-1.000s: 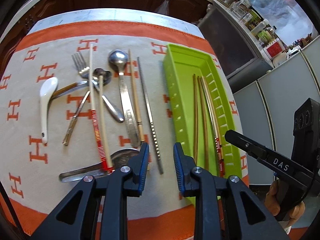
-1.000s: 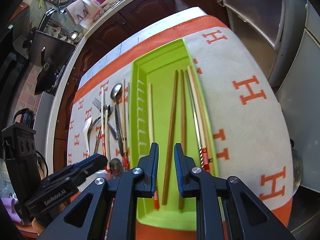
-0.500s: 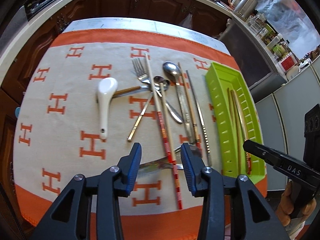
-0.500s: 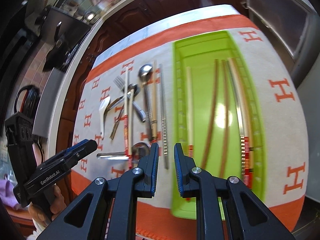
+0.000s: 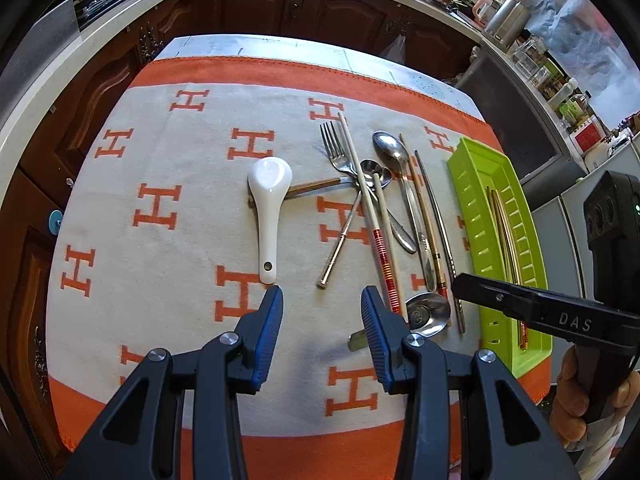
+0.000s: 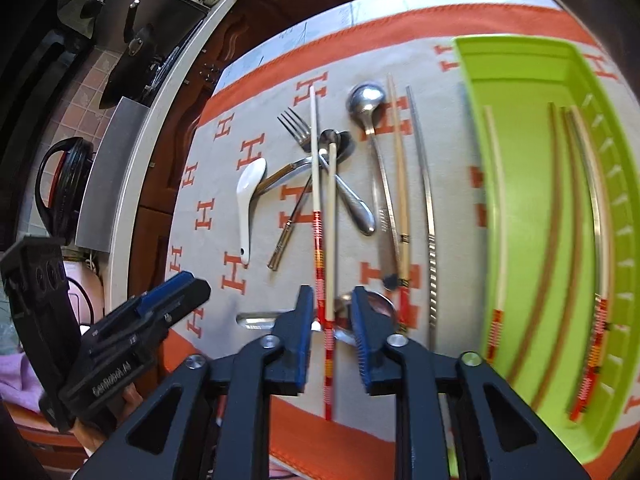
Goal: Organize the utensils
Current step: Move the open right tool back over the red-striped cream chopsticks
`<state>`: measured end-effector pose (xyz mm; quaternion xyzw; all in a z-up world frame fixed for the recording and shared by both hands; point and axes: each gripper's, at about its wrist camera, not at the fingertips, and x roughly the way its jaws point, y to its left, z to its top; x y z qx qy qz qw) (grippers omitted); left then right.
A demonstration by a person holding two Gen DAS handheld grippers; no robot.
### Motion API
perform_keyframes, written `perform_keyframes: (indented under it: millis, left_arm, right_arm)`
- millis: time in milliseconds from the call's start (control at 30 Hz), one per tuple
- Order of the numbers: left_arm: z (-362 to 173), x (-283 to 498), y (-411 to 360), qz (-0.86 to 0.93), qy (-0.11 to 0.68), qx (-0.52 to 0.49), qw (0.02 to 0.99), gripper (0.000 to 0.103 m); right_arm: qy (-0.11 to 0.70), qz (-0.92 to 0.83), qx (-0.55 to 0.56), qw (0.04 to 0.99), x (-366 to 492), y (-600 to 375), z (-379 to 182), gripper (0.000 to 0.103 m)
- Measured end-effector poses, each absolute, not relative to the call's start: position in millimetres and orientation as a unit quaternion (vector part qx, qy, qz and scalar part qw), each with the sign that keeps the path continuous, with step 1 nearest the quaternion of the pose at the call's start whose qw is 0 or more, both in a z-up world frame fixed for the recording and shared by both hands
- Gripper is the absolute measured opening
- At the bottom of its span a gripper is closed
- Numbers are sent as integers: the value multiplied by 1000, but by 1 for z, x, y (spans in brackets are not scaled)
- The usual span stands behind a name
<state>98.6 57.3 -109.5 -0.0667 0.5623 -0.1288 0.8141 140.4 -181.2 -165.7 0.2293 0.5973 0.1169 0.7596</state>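
Note:
Loose utensils lie on the H-patterned cloth (image 5: 160, 208): a white ceramic spoon (image 5: 268, 200), a fork (image 5: 334, 148), metal spoons (image 5: 394, 152) and chopsticks. My left gripper (image 5: 322, 300) stands open above bare cloth just below the white spoon's handle, nothing between its pads. My right gripper (image 6: 332, 296) hovers over a red-banded chopstick (image 6: 318, 240) and a plain white chopstick (image 6: 331, 220). Its jaws are opening, and both sticks run between them without being pressed. The green tray (image 6: 472, 120) at the right holds several chopsticks (image 6: 552, 220).
A flat metal spoon (image 5: 428, 312) lies crosswise under the chopstick ends. The cloth's orange front border (image 5: 280, 444) marks the table edge. Dark cabinets (image 5: 256, 4) and a counter ring the table. A hand (image 5: 580, 404) holds the right gripper (image 5: 464, 284) near the tray (image 5: 468, 152).
Both grippers have shifted left, away from the tray and over the loose utensils. The left jaws stand wider than a second ago, and the right jaws have widened over the chopsticks.

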Motion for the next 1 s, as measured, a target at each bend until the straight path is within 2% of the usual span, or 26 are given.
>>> perform_keyframes:
  millis: [67, 467, 567, 633, 767, 833, 1000]
  left_arm:
    - [-113, 101, 60, -129, 566, -70, 812, 39]
    - [-127, 114, 75, -127, 572, -89, 805, 39]
    - [-132, 116, 78, -128, 576, -93, 802, 39]
    - [-135, 118, 78, -130, 578, -95, 800, 39]
    - [-137, 119, 78, -134, 579, -97, 798, 39]
    - [-138, 120, 77, -135, 580, -97, 798, 39]
    - [-139, 120, 77, -135, 580, -98, 797, 39]
  right_arm:
    - [601, 115, 225, 758, 150, -175, -172, 27]
    - [624, 91, 209, 748, 191, -148, -210, 27]
    - [623, 94, 211, 748, 195, -146, -212, 24]
    - [623, 95, 207, 748, 196, -143, -214, 17]
    - [628, 94, 199, 747, 194, -140, -219, 14]
    - [629, 97, 202, 745, 195, -139, -223, 8]
    - [624, 97, 195, 750, 197, -134, -226, 7]
